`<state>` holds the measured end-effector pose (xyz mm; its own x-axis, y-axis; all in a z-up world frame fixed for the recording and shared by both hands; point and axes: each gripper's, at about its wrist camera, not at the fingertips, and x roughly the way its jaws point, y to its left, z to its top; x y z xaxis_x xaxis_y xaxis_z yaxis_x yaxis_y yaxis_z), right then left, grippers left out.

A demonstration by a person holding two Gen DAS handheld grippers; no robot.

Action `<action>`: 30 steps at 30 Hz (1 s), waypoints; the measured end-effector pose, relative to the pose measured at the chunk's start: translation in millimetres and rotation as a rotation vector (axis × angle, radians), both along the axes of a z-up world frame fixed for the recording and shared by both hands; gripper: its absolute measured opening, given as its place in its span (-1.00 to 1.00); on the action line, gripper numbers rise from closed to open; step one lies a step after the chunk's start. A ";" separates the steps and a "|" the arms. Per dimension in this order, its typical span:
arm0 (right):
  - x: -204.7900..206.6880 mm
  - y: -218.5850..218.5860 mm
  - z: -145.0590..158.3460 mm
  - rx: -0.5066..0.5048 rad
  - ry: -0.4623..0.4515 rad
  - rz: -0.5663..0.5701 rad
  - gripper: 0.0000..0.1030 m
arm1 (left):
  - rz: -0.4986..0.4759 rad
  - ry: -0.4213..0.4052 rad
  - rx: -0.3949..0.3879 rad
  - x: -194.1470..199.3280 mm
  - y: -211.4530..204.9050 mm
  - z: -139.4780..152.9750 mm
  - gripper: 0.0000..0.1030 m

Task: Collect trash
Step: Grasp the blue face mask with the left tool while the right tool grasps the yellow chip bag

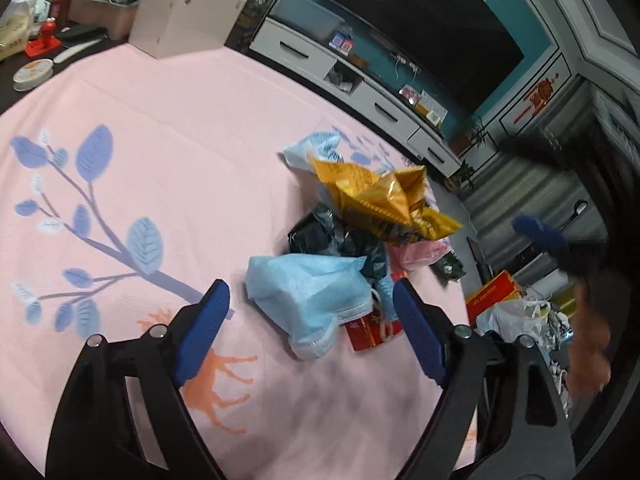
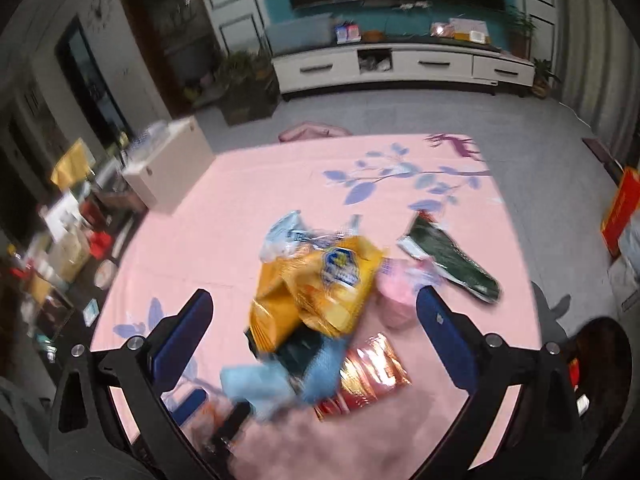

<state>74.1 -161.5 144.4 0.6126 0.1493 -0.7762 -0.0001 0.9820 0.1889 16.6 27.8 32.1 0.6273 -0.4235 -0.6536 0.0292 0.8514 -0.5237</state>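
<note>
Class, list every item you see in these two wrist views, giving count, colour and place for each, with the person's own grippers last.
Tablecloth: one, pink with blue leaf print, covering the table.
Snack bag: one, yellow, top of the trash pile.
Face mask: one, light blue, near side of the pile.
Plastic bag: one, black, under the snack bag.
Red wrapper: one, shiny red, near edge of the pile.
Green wrapper: one, dark green, right of the pile.
Cardboard box: one, white, far table edge.
TV stand: one, white, by the wall.
Left gripper: one, blue fingers, open.
Right gripper: one, blue fingers, open.
</note>
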 end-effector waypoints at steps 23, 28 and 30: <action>9.0 2.8 -58.6 -0.011 0.123 0.061 -0.35 | -0.060 0.046 -0.165 -3.0 0.7 -12.0 -0.60; -34.9 -24.2 -22.8 0.109 0.015 0.044 -0.35 | -0.045 -0.031 -0.167 -26.2 10.5 17.2 -0.60; -58.1 -37.7 -8.2 0.145 -0.040 0.030 -0.35 | -0.039 -0.064 -0.160 -36.7 13.6 30.8 -0.60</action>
<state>16.1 -199.2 136.1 0.6358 0.2770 -0.7204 -0.0394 0.9438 0.3282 -20.1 41.4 62.9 0.6460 -0.5441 -0.5353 0.0983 0.7548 -0.6486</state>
